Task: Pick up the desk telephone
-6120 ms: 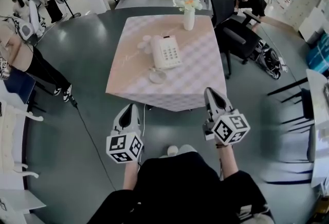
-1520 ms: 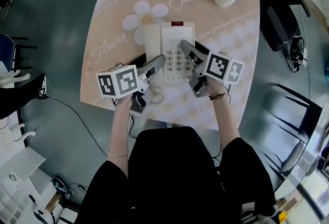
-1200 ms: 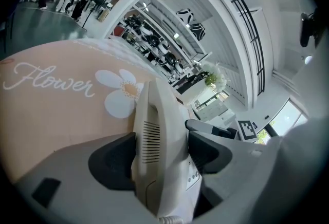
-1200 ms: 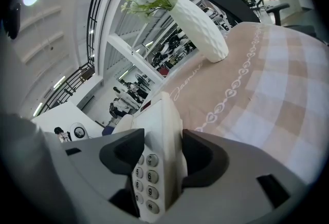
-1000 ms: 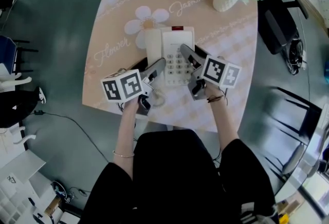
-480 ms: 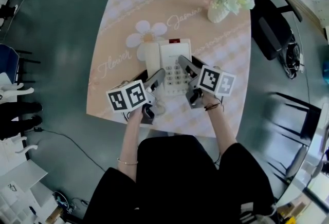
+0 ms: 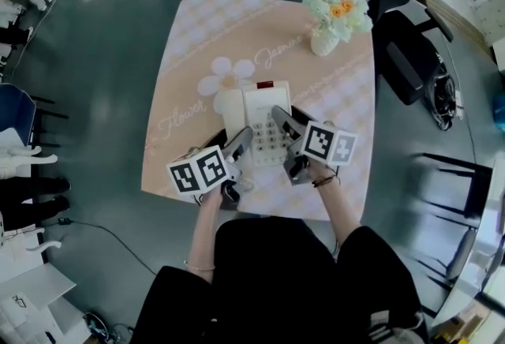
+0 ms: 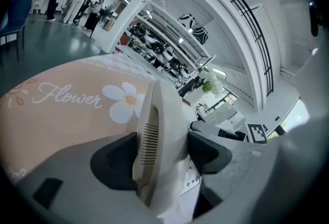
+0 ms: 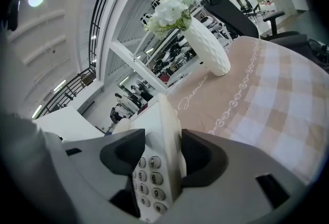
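The white desk telephone (image 7: 264, 120) is over the middle of the peach checked table (image 7: 197, 35), held from both sides. My left gripper (image 7: 241, 137) is shut on its left edge, the handset side. In the left gripper view the dark pads (image 8: 118, 159) press on the handset's ribbed side (image 8: 151, 141). My right gripper (image 7: 281, 117) is shut on the phone's right edge. In the right gripper view the keypad (image 9: 149, 182) sits between the jaws of that gripper (image 9: 162, 153). The phone's underside is hidden.
A white vase of pale flowers (image 7: 331, 15) stands at the table's far right corner. A white flower print (image 7: 217, 84) lies just left of the phone. A black office chair (image 7: 410, 58) stands right of the table. A coiled cord (image 7: 243, 183) lies near the front edge.
Both grippers keep their hold on the telephone and have risen a little with it. The head view has drawn back, so more floor shows around the table.
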### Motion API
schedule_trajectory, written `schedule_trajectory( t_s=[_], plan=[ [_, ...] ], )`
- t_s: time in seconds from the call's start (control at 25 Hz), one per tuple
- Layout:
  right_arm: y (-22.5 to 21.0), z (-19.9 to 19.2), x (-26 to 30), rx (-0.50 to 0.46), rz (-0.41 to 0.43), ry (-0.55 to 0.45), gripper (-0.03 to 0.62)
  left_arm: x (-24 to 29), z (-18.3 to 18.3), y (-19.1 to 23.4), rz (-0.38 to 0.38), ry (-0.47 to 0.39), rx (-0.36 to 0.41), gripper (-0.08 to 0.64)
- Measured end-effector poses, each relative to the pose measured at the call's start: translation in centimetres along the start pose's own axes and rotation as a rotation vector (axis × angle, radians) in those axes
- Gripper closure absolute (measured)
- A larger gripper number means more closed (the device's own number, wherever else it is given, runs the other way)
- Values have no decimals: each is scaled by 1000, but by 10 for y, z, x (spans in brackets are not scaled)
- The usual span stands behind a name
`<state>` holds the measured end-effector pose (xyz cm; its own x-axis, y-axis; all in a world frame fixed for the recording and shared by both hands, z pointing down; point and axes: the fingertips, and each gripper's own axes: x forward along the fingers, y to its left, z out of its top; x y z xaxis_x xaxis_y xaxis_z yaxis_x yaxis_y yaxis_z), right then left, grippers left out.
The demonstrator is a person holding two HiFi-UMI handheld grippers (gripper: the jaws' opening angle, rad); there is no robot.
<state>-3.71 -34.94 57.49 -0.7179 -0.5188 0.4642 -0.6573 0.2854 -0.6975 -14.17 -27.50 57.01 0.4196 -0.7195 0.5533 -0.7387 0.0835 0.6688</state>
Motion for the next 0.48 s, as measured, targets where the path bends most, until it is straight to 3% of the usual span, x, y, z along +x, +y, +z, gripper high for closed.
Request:
schedule_trajectory(
  t_s=[0.48],
  plan=[
    [31,14,-32,-12,29,-55,383,-31,13,-29,-25,-40,35,259]
  ],
)
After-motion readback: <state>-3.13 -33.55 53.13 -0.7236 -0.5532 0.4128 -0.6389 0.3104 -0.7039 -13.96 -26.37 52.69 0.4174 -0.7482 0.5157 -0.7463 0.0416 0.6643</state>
